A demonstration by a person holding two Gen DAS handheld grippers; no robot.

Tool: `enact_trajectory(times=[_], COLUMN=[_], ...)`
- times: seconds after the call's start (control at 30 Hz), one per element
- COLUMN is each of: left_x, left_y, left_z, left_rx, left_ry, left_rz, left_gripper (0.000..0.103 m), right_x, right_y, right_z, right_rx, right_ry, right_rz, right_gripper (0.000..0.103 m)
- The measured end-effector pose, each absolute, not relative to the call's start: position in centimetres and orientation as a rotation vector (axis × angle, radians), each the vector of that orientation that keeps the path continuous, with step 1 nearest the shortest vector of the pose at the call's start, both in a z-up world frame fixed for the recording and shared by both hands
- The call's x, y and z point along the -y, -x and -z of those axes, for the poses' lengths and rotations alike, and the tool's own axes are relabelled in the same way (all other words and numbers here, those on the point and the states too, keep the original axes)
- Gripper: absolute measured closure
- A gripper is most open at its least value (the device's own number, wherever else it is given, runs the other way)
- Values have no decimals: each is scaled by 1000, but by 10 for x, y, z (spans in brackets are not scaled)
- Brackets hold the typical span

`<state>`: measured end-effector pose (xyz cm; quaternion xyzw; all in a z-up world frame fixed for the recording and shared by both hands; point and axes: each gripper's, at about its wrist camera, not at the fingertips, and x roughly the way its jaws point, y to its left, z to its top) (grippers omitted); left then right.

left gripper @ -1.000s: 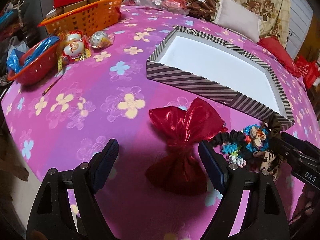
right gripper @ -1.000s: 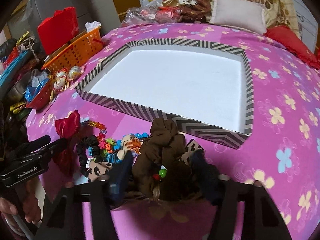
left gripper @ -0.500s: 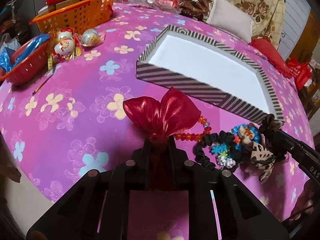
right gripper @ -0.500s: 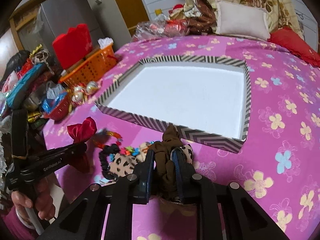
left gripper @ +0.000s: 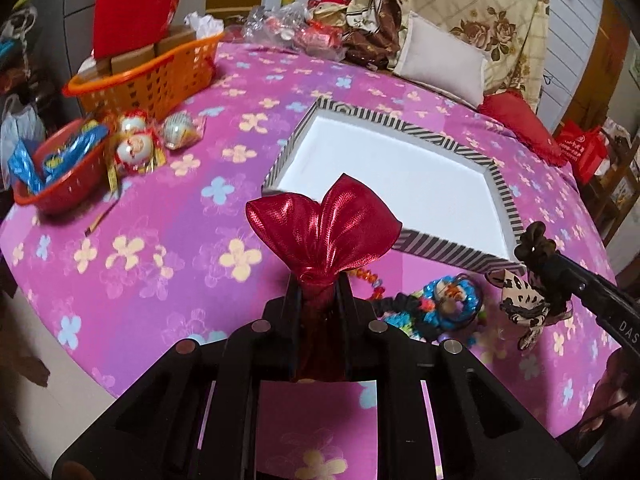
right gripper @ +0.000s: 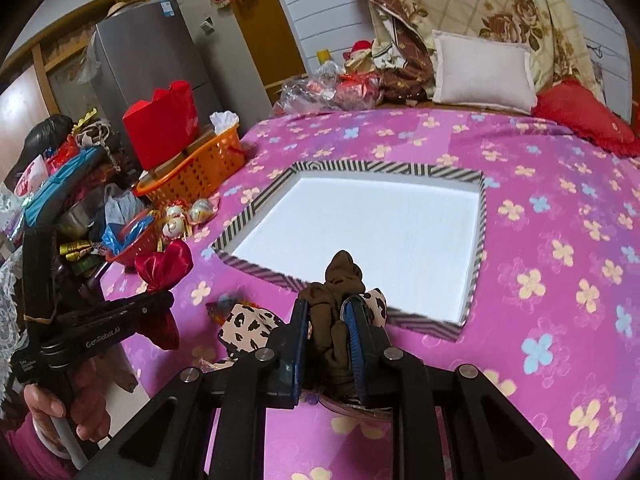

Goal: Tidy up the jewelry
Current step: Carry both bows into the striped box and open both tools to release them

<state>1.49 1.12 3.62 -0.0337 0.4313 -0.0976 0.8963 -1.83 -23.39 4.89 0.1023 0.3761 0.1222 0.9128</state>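
My left gripper (left gripper: 318, 284) is shut on the neck of a shiny red pouch (left gripper: 320, 232) and holds it above the pink flowered cloth. In the right wrist view that gripper (right gripper: 162, 298) and the pouch (right gripper: 164, 266) show at the left. My right gripper (right gripper: 330, 310) is shut on a brown scrunchie (right gripper: 340, 280), and a leopard-print piece (right gripper: 248, 324) hangs with it. From the left wrist view the right gripper (left gripper: 538, 258) is at the right edge. Beaded bracelets and hair ties (left gripper: 444, 304) lie in a heap on the cloth. Just beyond stands the striped box (left gripper: 440, 246), white inside.
An orange basket (left gripper: 152, 76), a red bowl-shaped basket (left gripper: 60, 172) and round wrapped ornaments (left gripper: 136, 148) sit at the far left. A white pillow (left gripper: 440, 60) and a red cushion (left gripper: 520, 120) lie behind the box. A hand (right gripper: 60, 404) grips the left handle.
Both grippers have shut, the left on the red pouch and the right on the brown scrunchie. Both have then risen with their loads off the cloth.
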Motion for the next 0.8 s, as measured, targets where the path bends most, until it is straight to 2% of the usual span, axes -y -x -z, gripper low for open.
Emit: enact_trajectory(times=[0.47,0.8], left_x=[20,43], left_y=[-75,-134], left_z=[-61,-46], left_rx=[-855,-891], left_ry=[13,-27], left_rz=[187,173], left_gripper=[89,89], right_x=[268,286], right_y=[-29,-76], right_z=[-61,-44], right_rx=[-753,-787], right_ry=[-222,-229], right_rz=[-158,-99], right_gripper=[85,85])
